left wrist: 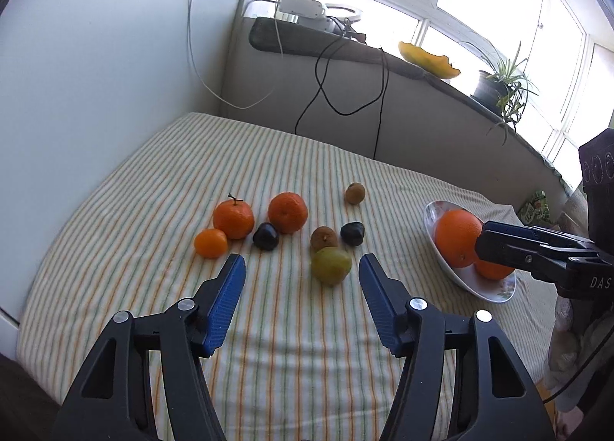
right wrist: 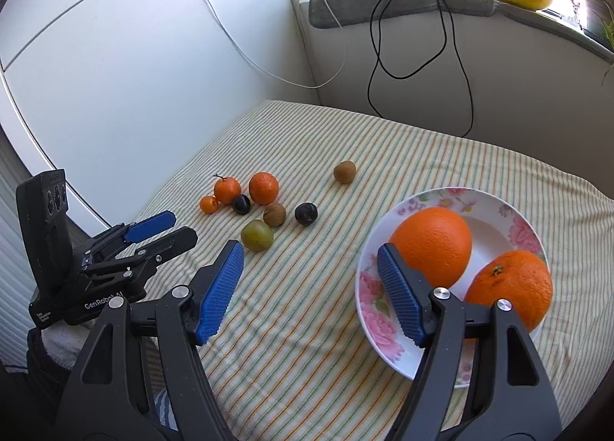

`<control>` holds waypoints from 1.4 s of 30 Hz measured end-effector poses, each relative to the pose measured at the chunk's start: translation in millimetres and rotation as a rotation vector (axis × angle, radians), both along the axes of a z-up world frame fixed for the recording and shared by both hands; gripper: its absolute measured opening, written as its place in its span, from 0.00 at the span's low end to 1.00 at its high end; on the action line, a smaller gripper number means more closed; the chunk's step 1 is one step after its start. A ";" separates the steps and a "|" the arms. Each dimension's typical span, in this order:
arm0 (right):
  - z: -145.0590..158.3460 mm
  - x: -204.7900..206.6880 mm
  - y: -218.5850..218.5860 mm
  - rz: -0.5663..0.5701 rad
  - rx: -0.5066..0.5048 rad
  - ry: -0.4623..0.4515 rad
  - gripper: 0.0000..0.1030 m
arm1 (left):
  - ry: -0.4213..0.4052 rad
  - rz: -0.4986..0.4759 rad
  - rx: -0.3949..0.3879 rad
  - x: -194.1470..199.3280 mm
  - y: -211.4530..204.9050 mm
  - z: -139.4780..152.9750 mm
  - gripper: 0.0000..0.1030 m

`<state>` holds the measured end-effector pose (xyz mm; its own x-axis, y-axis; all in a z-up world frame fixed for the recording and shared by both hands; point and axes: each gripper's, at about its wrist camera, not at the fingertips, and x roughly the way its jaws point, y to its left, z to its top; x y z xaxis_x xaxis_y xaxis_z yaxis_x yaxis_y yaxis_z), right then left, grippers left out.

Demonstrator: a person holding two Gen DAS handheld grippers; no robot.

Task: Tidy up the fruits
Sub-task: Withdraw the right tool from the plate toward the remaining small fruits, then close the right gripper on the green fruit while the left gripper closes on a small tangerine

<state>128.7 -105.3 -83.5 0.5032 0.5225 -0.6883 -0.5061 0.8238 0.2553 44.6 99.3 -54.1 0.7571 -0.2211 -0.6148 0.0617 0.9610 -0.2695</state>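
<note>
I have the striped cloth (left wrist: 268, 326) filling most of both views, spread over the table up to the white wall and the windowsill. On its right side sits my floral plate (right wrist: 383, 310), with two big oranges in it: the large orange (right wrist: 433, 245) toward the rear and a second orange (right wrist: 510, 287) nearer me, the two touching. My left gripper (left wrist: 303, 268) hangs over the cloth with its fingers apart and nothing between them; the loose fruit lies just beyond the tips. My right gripper (right wrist: 311, 256) is also spread wide and empty, its right finger (right wrist: 403, 295) over the plate's rim in front of the large orange, its left one over bare cloth. I cannot tell whether that finger touches the orange. Out on the cloth, well apart from the plate, the remaining fruit is clustered: two mandarins side by side, the stemmed mandarin (left wrist: 233, 218) and the plain mandarin (left wrist: 288, 212), then the green plum (left wrist: 330, 265) closest to my left fingertips, a small tangerine (left wrist: 210, 243) at the cluster's left edge, two dark plums (left wrist: 265, 236) (left wrist: 352, 233), a brown kiwi (left wrist: 324, 238) touching the green plum, and another kiwi (left wrist: 354, 193) alone farther back.
</note>
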 end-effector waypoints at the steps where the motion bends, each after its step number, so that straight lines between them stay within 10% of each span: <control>1: -1.1 -0.3 5.3 0.010 -0.004 0.002 0.73 | 0.004 0.011 -0.001 1.3 4.7 -1.6 0.57; 42: -78.2 39.1 92.7 0.090 -0.083 0.139 0.39 | 0.133 0.065 0.017 59.9 45.8 -48.2 0.30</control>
